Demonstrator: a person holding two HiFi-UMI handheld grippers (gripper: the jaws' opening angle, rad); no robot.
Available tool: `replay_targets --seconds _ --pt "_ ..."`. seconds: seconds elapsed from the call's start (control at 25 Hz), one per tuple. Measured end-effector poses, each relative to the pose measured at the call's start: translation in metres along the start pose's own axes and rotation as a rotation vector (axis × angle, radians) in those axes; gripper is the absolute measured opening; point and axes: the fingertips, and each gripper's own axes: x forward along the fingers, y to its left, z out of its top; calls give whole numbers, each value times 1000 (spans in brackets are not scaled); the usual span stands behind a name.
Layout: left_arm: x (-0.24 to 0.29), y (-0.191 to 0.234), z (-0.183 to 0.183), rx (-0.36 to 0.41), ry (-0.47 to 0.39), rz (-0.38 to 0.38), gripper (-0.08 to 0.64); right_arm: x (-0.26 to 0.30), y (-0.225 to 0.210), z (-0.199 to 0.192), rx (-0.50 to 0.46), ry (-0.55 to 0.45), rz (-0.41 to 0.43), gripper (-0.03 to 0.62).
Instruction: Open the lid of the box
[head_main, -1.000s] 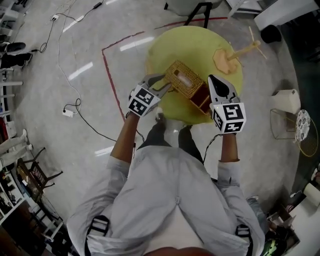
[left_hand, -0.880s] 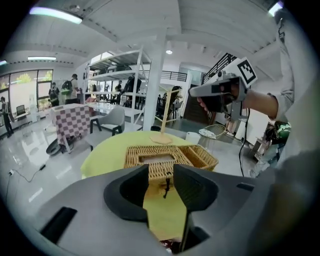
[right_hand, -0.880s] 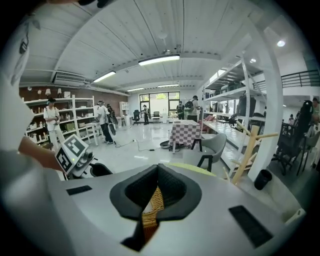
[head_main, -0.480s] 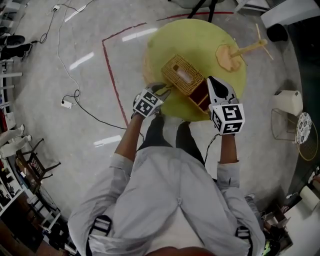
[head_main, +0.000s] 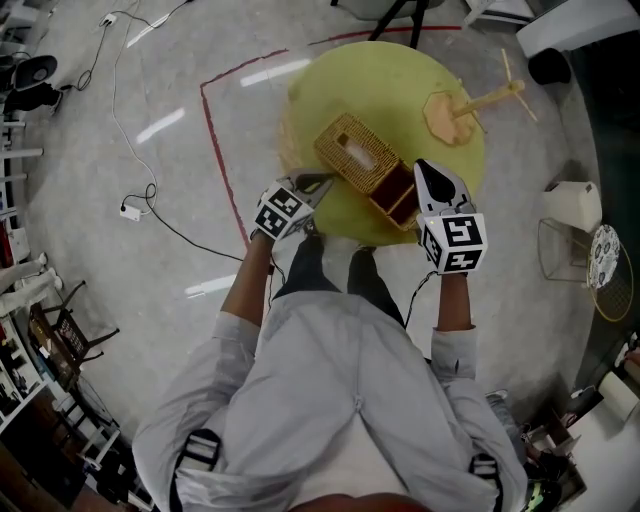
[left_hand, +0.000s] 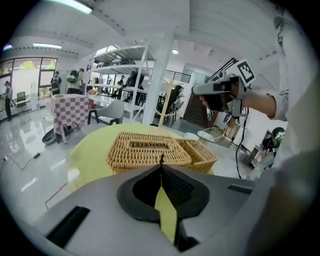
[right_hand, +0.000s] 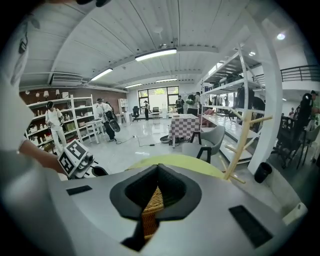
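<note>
A wicker box (head_main: 398, 196) stands on the round yellow table (head_main: 380, 80), its dark inside showing. Its wicker lid (head_main: 350, 152) lies slid off toward the far left and rests partly on the box. In the left gripper view the lid (left_hand: 147, 149) lies ahead, with the box (left_hand: 202, 155) to its right. My left gripper (head_main: 321, 182) is shut and empty, a short way off the lid's near corner. My right gripper (head_main: 427, 168) hovers at the box's right end, shut, and wicker (right_hand: 150, 210) shows through the slit under its tips.
A wooden peg stand (head_main: 455, 112) stands on the table's far right. Red tape (head_main: 215, 150) and a cable (head_main: 150, 195) run over the floor at left. A white bin (head_main: 572, 204) and a wire basket (head_main: 570, 250) sit to the right.
My left gripper, open around the lid's near corner a second ago, has drawn back toward the table's near-left edge and shut. Lid, box and right gripper kept their places.
</note>
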Motion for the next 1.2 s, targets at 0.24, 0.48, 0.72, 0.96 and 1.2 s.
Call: replay_targets --seconds 0.24,0.48,0.72,0.96,1.2 --pt "-16 -6 60 85 -123 19 32 -8 -11 19 -3 -36 -16 21" --pt "-18 -4 124 141 -203 33 32 -15 -25 41 -5 -82 -46 21" --pt "4 10 171 166 -190 80 34 -25 -43 52 4 -107 -101 21" --pt "49 28 204 167 -151 114 34 -33 -72 44 44 -101 -170 21" --pt "87 42 209 161 -112 98 34 -33 -88 35 82 -94 -198 22"
